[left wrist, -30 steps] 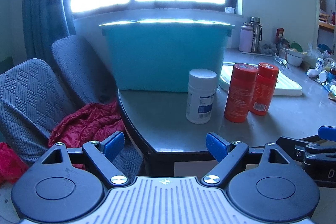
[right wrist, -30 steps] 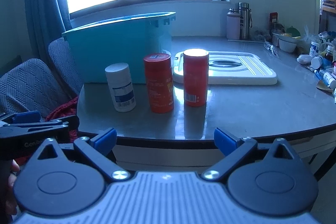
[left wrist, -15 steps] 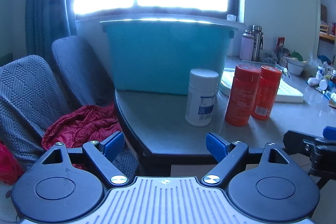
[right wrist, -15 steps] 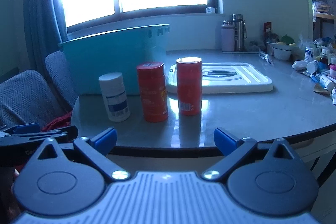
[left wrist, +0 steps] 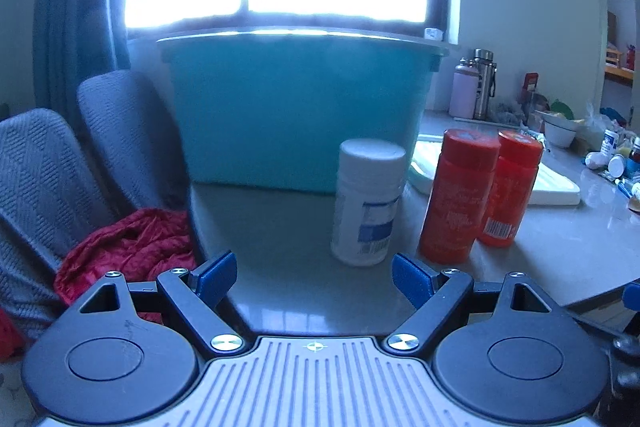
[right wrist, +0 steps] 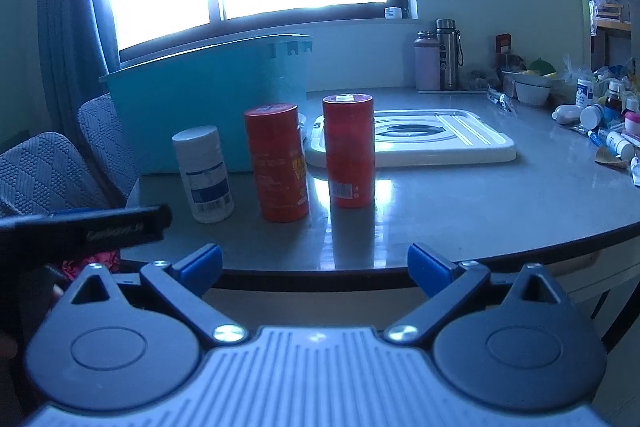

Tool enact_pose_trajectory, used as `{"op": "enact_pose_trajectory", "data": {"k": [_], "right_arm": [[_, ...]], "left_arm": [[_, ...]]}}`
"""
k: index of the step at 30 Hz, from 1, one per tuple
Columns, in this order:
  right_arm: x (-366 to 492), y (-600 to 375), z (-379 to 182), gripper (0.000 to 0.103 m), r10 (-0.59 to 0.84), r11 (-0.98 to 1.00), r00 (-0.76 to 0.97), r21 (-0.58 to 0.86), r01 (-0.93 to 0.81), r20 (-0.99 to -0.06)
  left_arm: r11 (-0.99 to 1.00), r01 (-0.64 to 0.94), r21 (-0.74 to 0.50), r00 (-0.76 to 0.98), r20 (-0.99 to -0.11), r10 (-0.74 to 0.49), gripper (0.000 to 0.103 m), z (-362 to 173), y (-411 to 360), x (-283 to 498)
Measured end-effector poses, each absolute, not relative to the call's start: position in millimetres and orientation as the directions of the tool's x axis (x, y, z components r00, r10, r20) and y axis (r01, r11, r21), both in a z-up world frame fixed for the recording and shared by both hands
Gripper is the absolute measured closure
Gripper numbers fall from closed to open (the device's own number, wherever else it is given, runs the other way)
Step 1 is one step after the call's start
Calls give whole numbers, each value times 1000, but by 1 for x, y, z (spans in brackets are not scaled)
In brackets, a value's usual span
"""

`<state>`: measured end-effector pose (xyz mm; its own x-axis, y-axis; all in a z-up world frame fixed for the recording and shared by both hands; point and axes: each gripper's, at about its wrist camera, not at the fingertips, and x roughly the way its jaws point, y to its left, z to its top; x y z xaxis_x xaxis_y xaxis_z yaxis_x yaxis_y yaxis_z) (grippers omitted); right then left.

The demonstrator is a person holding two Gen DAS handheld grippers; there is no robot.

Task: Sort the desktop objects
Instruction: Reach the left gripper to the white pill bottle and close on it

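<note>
Nearest in each wrist view are the grippers themselves: the left gripper (left wrist: 314,277) has its jaws spread wide with nothing between them, poised just short of the table's near edge, and the right gripper (right wrist: 314,267) is likewise spread wide and empty, a little back from the rounded edge of the grey table (right wrist: 460,211). Just beyond, three containers stand upright in a row near the front left of the table: a white pill bottle (left wrist: 368,203) on the left, a red canister (left wrist: 458,195) in the middle and a second red canister (left wrist: 506,187) to its right, the two red ones close together and possibly touching. All three look like rigid, smooth plastic cylinders, probably light; I judge their glossy walls somewhat slippery and their tall, narrow shape easy to tip if nudged near the top. The best hold is likely across the body at mid-height or a little lower, pads square to the wall, below the cap. The white bottle sits slightly apart, so it looks the easiest to reach first. Behind them stands a tall teal bin (left wrist: 300,115), its inside hidden, seemingly the place to sort into, with a flat white lid (right wrist: 432,143) lying to its right. Farther right, small bottles and clutter sit well apart.
</note>
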<state>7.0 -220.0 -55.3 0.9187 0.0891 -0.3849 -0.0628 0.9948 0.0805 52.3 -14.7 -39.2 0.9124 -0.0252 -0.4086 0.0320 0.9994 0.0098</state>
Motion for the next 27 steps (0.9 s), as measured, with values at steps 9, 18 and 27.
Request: {"op": "enact_pose_trajectory", "data": {"k": [9,18,27], "right_arm": [[21,-224,-53,4,81,996,921,71,-59,-380],[32,-225,-56,4,92,995,913,76,-67,-398],[38,-230,-59,4,101,994,905,86,-71,-413]], "left_arm": [[999,35,-12,915,-402,-37,16,-41,-27,86],[999,40,-7,909,-414,-39,16,-43,-36,115],[999,38,-15,905,-424,-41,16,-48,-44,137]]}}
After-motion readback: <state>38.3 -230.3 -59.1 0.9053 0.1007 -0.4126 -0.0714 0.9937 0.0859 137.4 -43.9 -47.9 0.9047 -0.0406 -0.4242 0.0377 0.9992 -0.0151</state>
